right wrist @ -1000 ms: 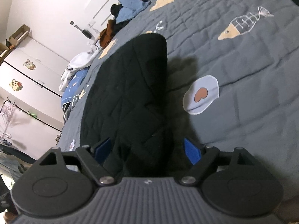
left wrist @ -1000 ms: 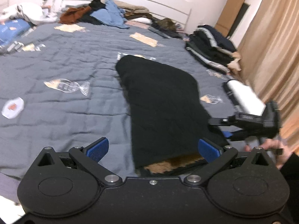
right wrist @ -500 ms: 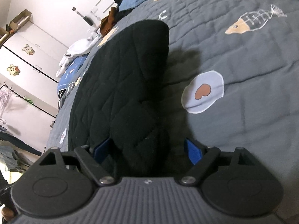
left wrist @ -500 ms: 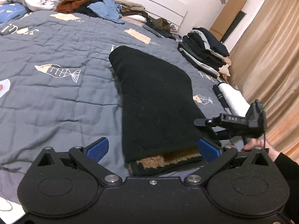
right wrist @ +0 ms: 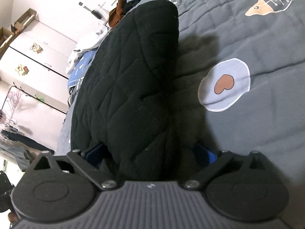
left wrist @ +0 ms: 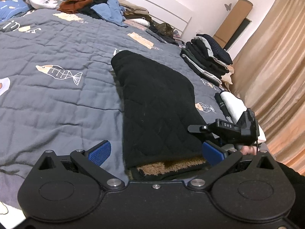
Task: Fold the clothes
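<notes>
A black quilted garment point(left wrist: 158, 103) with a brown fleece lining lies folded lengthwise on the grey bedspread point(left wrist: 57, 99). My left gripper point(left wrist: 156, 150) is open at the garment's near end. Its left pad stands apart from the cloth and its right pad is beside the garment's edge. My right gripper point(right wrist: 150, 151) comes in from the right side, and its jaws are opening with a thick fold of the same garment point(right wrist: 129, 87) between them. Its black frame point(left wrist: 238, 128) shows in the left wrist view, with a hand just below it.
A stack of folded dark clothes point(left wrist: 207, 61) sits at the bed's far right. A white and black folded item point(left wrist: 232, 103) lies nearer. Unfolded clothes point(left wrist: 103, 7) are heaped by the headboard. Curtains point(left wrist: 276, 66) hang on the right. A white wardrobe point(right wrist: 34, 47) stands beyond the bed.
The right gripper's jaws have widened around the garment's fold and it has moved in lower and closer. The left view has shifted slightly; the garment looks nearer.
</notes>
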A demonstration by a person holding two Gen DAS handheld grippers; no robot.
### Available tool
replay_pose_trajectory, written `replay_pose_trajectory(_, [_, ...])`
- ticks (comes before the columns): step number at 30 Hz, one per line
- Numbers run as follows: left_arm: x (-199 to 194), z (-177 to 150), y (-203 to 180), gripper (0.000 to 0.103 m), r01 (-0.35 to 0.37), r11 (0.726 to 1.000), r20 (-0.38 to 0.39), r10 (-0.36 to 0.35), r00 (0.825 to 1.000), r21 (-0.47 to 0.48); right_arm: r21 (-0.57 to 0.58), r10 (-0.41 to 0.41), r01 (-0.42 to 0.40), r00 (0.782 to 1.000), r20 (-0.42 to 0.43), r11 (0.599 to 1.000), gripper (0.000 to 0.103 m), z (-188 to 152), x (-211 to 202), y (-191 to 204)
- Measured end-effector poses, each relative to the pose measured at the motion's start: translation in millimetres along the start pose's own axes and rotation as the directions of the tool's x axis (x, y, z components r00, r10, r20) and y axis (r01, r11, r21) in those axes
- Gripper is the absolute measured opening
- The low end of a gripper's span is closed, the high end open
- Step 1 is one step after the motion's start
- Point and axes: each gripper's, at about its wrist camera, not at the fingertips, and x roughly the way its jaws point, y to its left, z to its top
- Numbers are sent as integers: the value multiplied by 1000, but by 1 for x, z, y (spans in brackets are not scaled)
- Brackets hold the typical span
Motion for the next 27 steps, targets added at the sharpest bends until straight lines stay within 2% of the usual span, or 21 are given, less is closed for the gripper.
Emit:
replay_pose_trajectory(4, [0,0,3,103,7,1000,4,-7,1000,-16,17,32,-32,999,11,999,103,0,1,3])
replay_pose_trajectory(7, [0,1,4,103,8,1000,4,-8,1000,-27,32,154,-154,988,2,988,102,-1,-1,14])
replay_pose_trajectory(9, [0,1,4,103,8,999,4,-8,1000,-34,-25,113,-113,994,-10,993,102,-3,2,21])
replay_pose_trajectory(11, [1,1,4,103,6,999,2,-5,1000,-32,-11,56,-57,997,-57,998,101,-4,12,16])
replay_pose_trajectory(15, [1,1,4,103,1,1000,-2,-1,1000,-27,35,76,-75,996,-47,997,101,-2,10,7])
replay_pose_trajectory(19, [1,1,4,103,-1,1000,0,1,1000,-30,92,133,-131,991,-22,987,101,0,1,4])
replay_pose_trajectory(27, [3,0,0,103,-17,1000,-3,17,1000,-13,66,93,-90,995,-30,994,101,-7,6,0])
